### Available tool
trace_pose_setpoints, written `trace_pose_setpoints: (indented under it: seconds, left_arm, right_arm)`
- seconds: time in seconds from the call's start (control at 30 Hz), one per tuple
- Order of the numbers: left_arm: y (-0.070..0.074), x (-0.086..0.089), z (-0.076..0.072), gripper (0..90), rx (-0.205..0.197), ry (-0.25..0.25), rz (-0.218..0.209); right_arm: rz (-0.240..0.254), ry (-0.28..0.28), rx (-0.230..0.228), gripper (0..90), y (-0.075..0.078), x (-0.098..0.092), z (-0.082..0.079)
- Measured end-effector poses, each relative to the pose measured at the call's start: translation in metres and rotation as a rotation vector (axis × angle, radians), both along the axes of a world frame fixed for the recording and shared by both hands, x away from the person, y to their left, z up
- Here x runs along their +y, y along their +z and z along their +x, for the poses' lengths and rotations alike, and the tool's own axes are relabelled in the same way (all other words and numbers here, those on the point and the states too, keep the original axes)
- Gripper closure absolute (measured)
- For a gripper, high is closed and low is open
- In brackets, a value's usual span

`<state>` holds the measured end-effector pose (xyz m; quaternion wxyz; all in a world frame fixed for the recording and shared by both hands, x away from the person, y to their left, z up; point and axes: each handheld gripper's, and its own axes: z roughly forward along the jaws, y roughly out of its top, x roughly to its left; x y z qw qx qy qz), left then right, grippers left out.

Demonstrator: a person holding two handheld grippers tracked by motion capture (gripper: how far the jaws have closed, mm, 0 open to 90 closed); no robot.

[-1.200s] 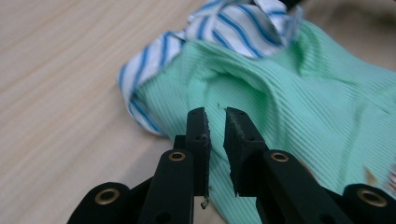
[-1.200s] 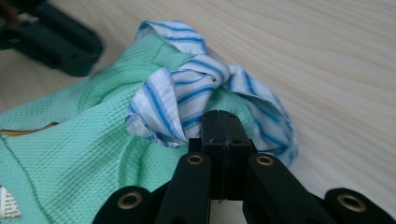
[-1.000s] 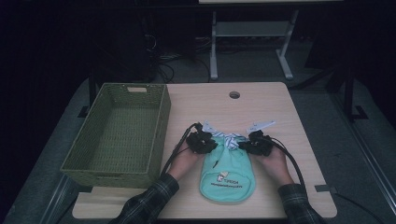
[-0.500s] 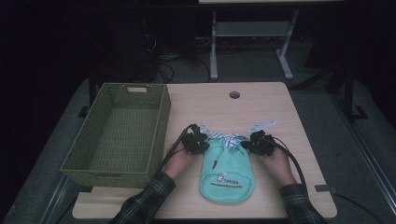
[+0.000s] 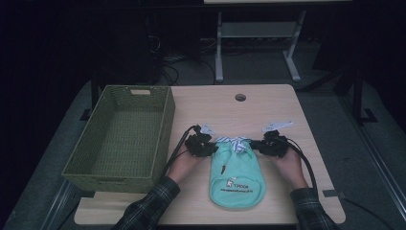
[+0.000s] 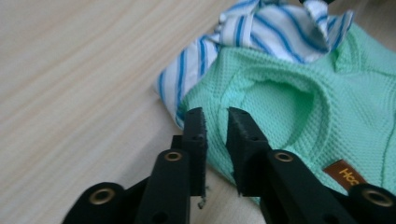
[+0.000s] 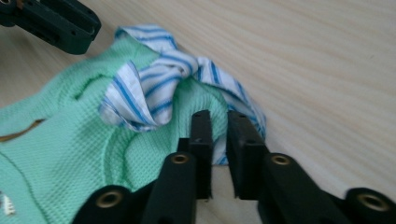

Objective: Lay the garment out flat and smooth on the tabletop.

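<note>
A mint-green knitted garment (image 5: 237, 179) with a blue-and-white striped collar (image 5: 234, 143) lies flat on the wooden table (image 5: 239, 115). My left gripper (image 5: 210, 147) is at its top left corner and my right gripper (image 5: 256, 145) at its top right. The left gripper's (image 6: 215, 114) jaws have just been opening; a narrow gap shows between them over the green edge (image 6: 289, 102), and they do not press on the cloth. The right gripper's (image 7: 218, 116) jaws have also just been opening. They stand slightly apart over the striped cloth (image 7: 149, 88).
A green woven basket (image 5: 119, 134) stands on the table's left side, close to my left hand. A round cable hole (image 5: 240, 97) sits near the far edge. The person's plaid sleeves come in from the bottom. The left gripper's jaws (image 7: 56, 21) show top left in the right gripper view.
</note>
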<state>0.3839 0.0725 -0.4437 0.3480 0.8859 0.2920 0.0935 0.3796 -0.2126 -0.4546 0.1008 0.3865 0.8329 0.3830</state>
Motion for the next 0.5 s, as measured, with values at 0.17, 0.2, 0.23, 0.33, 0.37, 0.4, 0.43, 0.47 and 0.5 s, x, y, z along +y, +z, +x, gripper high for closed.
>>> trace_pose_setpoints:
  seconds: [0.17,0.2,0.23,0.33,0.37,0.4,0.43,0.47,0.5]
  left_arm:
    - [0.009,-0.001,0.006,60.7,-0.034,0.004,0.013]
    - [0.009,-0.001,0.009,57.4,-0.036,0.004,0.019]
    - [0.009,-0.002,0.011,54.3,-0.034,0.008,0.018]
    - [0.006,-0.003,0.02,49.5,-0.027,0.015,0.009]
    - [0.005,-0.003,0.023,48.7,-0.026,0.024,0.009]
    - [0.004,-0.002,0.026,47.3,-0.023,0.034,0.012]
    - [0.003,-0.002,0.029,46.4,-0.023,0.044,0.01]
    - [0.002,-0.002,0.031,46.2,-0.017,0.051,0.0]
    - [0.001,-0.002,0.033,45.9,-0.013,0.053,-0.002]
  right_arm:
    - [0.022,-0.009,-0.02,66.1,0.012,-0.004,0.004]
    - [0.022,-0.012,-0.004,63.3,0.014,-0.004,0.008]
    - [0.019,-0.009,-0.022,62.3,0.014,-0.004,0.011]
    - [0.026,-0.009,0.015,56.7,0.012,-0.002,0.019]
    - [0.019,-0.009,0.019,56.3,0.011,0.0,0.021]
    - [0.016,-0.006,0.021,55.9,0.009,0.001,0.023]
    - [0.016,-0.009,0.022,55.0,0.008,0.001,0.025]
    - [0.012,-0.012,0.022,54.5,0.006,0.002,0.027]
    - [0.012,-0.015,0.022,54.4,0.005,0.002,0.028]
